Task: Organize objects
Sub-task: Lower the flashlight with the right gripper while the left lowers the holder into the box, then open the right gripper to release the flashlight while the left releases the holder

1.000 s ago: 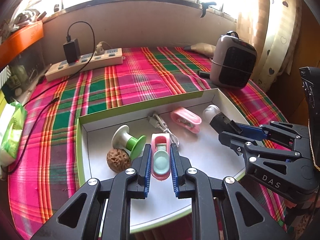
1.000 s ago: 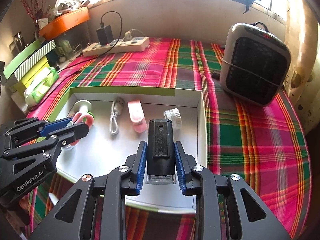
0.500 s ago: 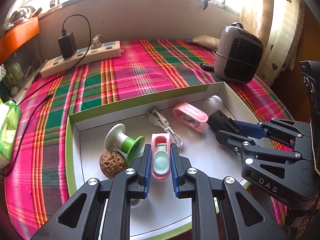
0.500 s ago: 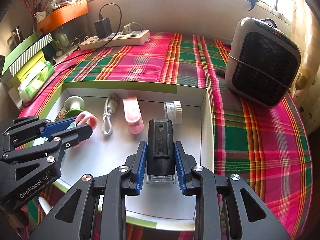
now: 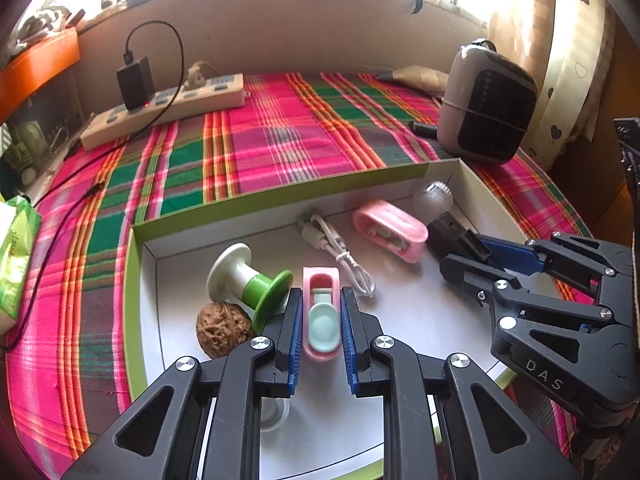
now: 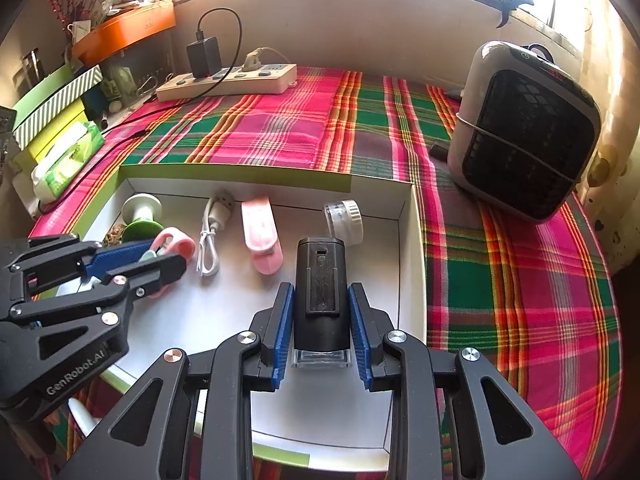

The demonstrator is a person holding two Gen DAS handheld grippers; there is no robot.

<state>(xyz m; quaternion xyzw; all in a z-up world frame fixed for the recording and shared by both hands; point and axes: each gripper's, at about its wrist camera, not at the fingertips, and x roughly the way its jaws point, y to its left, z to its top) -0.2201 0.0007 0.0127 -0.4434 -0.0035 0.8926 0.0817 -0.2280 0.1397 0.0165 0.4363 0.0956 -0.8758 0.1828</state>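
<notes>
A shallow white box with a green rim (image 5: 280, 196) (image 6: 240, 176) lies on the plaid cloth. My left gripper (image 5: 320, 296) (image 6: 166, 254) is shut on a small pink clip with a mint pad (image 5: 321, 320) (image 6: 176, 242), over the box's left part. My right gripper (image 6: 320, 294) (image 5: 464, 254) is shut on a black oblong device with a clear base (image 6: 320, 280) (image 5: 444, 232), over the box's right part. Inside the box lie a green-and-white spool (image 5: 244, 280), a walnut (image 5: 224, 330), a white cable (image 5: 340, 252), a pink case (image 5: 388, 230) and a small clear jar (image 6: 346, 218).
A grey fan heater (image 6: 524, 132) stands on the cloth right of the box. A power strip with a black charger (image 5: 168, 108) lies along the back wall. A tissue pack (image 6: 68, 160) and stacked boxes sit at the left edge. A curtain hangs at the far right.
Both views have shifted only slightly. Each gripper keeps the same hold on its object, and the things in the box lie as before.
</notes>
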